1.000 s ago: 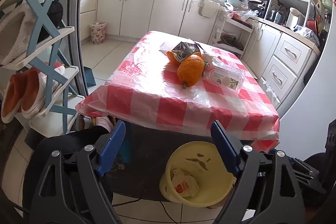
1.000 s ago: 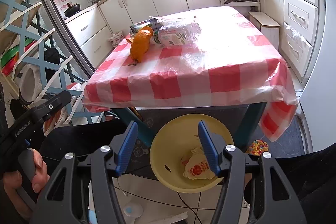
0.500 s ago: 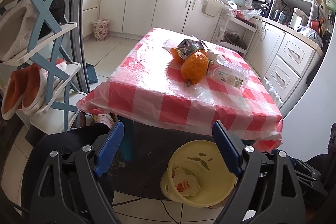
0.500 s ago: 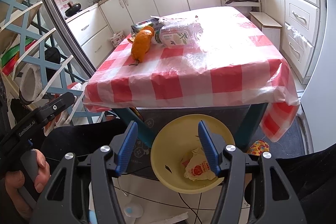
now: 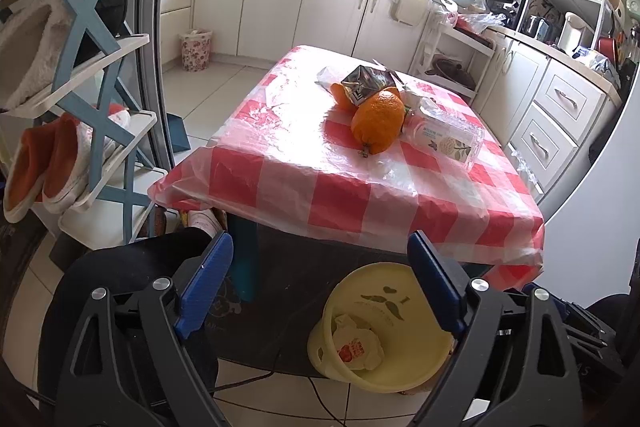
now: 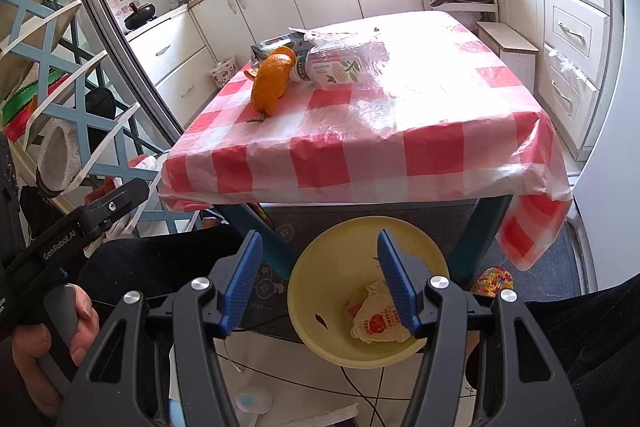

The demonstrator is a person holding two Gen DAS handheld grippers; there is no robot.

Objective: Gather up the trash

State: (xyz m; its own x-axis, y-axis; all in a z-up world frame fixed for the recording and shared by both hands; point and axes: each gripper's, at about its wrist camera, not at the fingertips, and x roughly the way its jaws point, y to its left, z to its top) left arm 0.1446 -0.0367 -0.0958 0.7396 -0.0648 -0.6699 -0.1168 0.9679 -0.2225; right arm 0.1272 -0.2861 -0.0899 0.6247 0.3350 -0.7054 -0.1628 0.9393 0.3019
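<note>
A home kitchen: white cabinets [image 5: 276, 15], a cluttered countertop [image 5: 560, 43], a checked-cloth table [image 6: 400, 131]

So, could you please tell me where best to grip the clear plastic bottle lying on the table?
Probably across the labelled body of the plastic bottle, coming from above: it lies on its side, and the orange peel crowds its cap end.

Orange [image 5: 378, 121] and bottle [image 5: 446, 139] side by side on table [image 5: 280, 183]; wrapper [image 5: 358, 347] in bin [image 5: 400, 379] below.
</note>
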